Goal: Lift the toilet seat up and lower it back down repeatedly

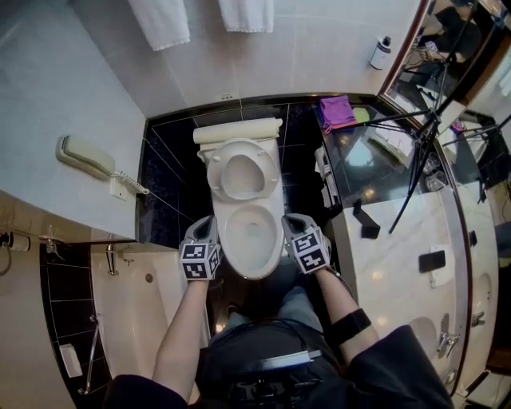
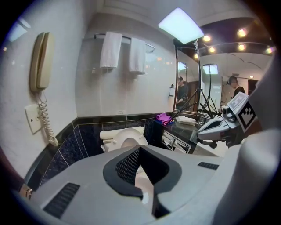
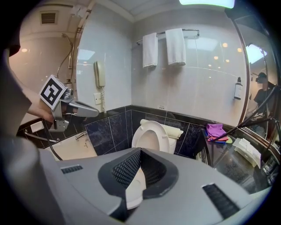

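Toilet seat [image 1: 271, 172] stands raised against the tank, ahead of and above both sets of fingertips, long axis running away from us. Left gripper [image 1: 206, 225] and right gripper [image 1: 294, 224] flank the toilet bowl [image 1: 227, 240], jaws pressed together, nothing held. We judge them equally near.

The toilet seat [image 1: 242, 172] and bowl [image 1: 254, 232] are smooth, glossy white, whether ceramic or plastic cannot be told. The lower wall tiles [image 1: 172, 152] are dark, polished and stone-like, catching bright reflections. The upper wall [image 1: 80, 88] is pale and smooth with a soft sheen. The towels [image 1: 160, 20] are thick white cloth, and the purple cloth [image 1: 337, 112] looks soft and matt. The countertop [image 1: 391, 256] is glossy pale stone. The wall telephone [image 1: 84, 157] is cream plastic. The left gripper [image 2: 139, 147] and right gripper [image 3: 140, 149] have matt grey plastic shells. Their pads [image 3: 125, 169] are black with a fine, rough mesh texture.
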{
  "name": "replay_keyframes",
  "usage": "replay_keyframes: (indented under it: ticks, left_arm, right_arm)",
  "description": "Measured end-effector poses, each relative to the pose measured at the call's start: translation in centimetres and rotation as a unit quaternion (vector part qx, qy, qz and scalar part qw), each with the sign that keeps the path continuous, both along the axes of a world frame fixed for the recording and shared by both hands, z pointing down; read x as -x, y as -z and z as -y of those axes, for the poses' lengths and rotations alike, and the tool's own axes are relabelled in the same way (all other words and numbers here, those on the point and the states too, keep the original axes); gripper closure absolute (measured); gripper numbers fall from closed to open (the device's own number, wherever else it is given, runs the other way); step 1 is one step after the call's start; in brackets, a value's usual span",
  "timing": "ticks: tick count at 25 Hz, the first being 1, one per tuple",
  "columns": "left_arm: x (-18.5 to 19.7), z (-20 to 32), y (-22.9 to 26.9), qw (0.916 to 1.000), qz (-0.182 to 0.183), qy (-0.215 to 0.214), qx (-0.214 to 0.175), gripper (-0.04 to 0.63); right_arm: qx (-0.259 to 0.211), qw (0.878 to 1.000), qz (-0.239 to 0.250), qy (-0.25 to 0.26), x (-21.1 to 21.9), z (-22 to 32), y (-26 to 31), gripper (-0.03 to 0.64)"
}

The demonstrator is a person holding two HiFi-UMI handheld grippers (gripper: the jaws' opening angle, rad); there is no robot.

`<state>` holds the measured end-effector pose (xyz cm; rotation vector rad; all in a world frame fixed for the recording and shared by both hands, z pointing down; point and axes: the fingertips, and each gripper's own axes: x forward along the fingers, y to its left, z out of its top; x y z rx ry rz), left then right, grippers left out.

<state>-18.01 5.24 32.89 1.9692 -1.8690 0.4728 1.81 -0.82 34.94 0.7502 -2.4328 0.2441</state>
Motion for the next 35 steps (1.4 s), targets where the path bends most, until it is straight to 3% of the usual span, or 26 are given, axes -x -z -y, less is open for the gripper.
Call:
replay_keyframes:
  ticks: [5,13,31,35]
  left_arm:
    - [0.3,-3.6,1.4,0.9999,-0.006,0.001,-0.011,0.595]
    - [-0.2,-6.7,2.6,0.9997,-0.017,0.002,-0.019,0.595]
    - [-0.2,-8.1,2.7,0.9993,-0.005,0.017,-0.032,0.595]
    - [-0.5,-7.8,2.5,0.9996,-0.002,0.014,-0.025,0.595]
  right_arm:
    - [0.0,1.0,0.003,-0.029,-1.5,-1.9,0.9,0.606]
    - [-0.002,0.999,0.001,-0.033,-2.1,-4.2,1.5,0.606]
    - [-0.01,1.0,-0.005,-0.023,-2.1,-5.1,1.6,0.606]
    - [-0.033,0.999,-0.025,-0.006,-1.4,-4.6,1.9,0.601]
